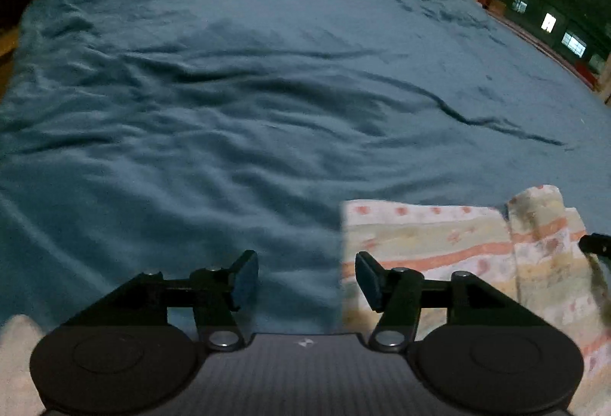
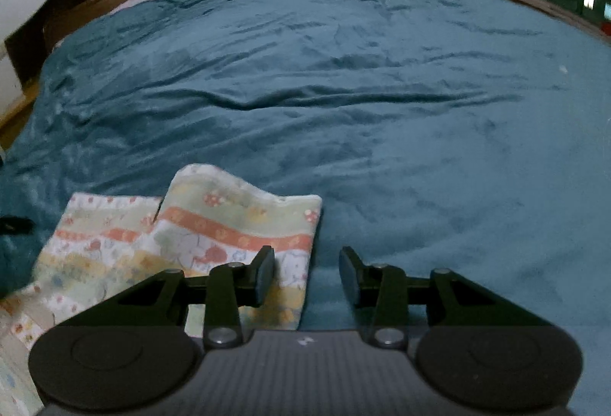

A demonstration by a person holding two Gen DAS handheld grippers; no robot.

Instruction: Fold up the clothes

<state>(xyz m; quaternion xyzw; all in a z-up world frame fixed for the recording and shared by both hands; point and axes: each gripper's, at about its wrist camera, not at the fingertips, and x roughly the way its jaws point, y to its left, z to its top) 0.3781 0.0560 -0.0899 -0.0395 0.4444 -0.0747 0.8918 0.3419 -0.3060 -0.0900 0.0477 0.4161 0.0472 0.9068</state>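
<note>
Left gripper [image 1: 306,278] gaping, empty, over blue bedspread [image 1: 229,91] by left edge of patterned garment [image 1: 439,244]. Garment at near edge of bed, one flap doubled over top. Right gripper [image 2: 307,274] agape too, straddling right edge. Risks: pinching bedspread with cloth; flap slipping, fold skewing.

Two low forward wrist views, sharing patterned cloth [image 1: 439,240] and bed [image 2: 382,110].

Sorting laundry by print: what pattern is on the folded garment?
Pale garment with orange stripes and small cartoon prints; clearest in the right wrist view.
</note>
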